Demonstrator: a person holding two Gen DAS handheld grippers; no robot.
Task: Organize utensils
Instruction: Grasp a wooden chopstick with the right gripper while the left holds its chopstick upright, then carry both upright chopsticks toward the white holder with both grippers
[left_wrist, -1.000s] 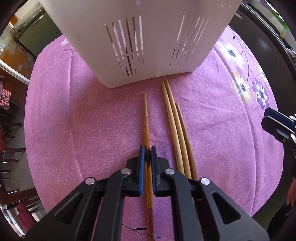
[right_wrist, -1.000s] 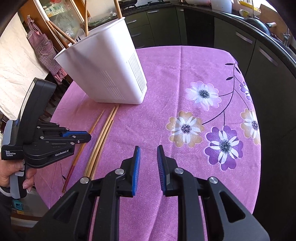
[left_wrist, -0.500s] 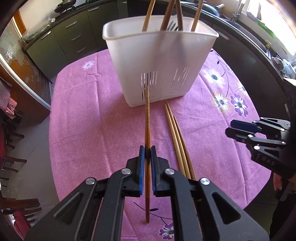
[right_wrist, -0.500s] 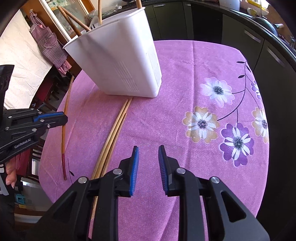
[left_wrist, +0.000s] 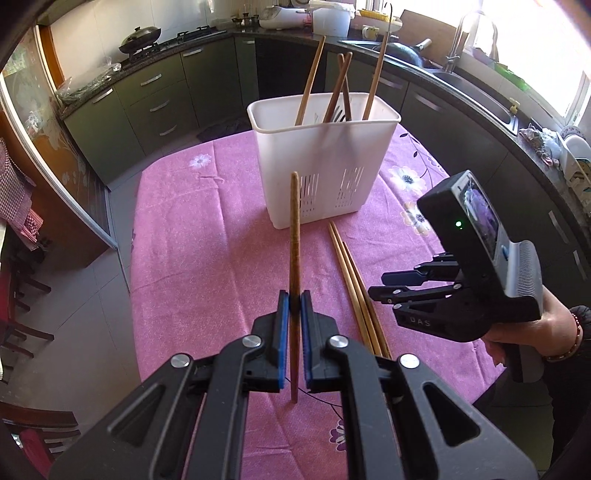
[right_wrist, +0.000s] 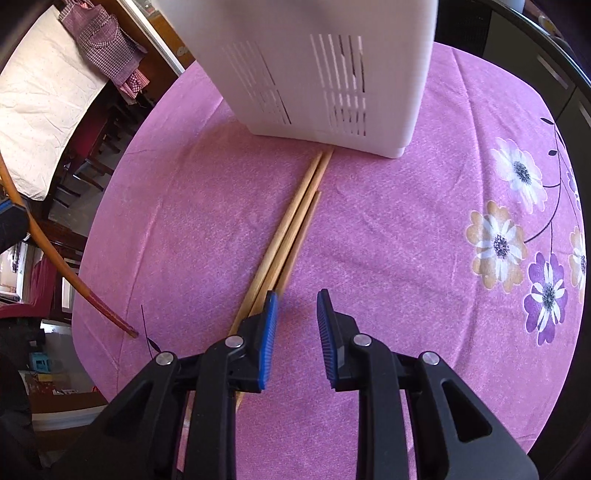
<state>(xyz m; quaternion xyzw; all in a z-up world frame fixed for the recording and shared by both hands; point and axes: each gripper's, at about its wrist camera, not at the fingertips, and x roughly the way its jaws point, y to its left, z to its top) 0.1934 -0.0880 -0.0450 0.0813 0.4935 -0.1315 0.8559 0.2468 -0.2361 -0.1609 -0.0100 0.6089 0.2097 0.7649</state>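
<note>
My left gripper (left_wrist: 291, 308) has its fingers clamped on one dark chopstick (left_wrist: 294, 236), lifted off the tabletop (left_wrist: 192, 258) near the white holder (left_wrist: 325, 162) (several utensils already stand in it). My right gripper (right_wrist: 295, 325), fingers narrowly parted and empty, hovers over three pale chopsticks (right_wrist: 291, 229) left to collect.

cut off: white holder (right_wrist: 332, 74) top, right view | hidden: pale chopsticks (right_wrist: 288, 236) near ends under tool

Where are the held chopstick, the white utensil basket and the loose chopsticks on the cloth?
held chopstick (left_wrist: 294, 236), left wrist view, mid shaft above the pads.
white utensil basket (left_wrist: 325, 155), left wrist view, front wall.
loose chopsticks (right_wrist: 293, 225), right wrist view, middle of the bundle.
</note>
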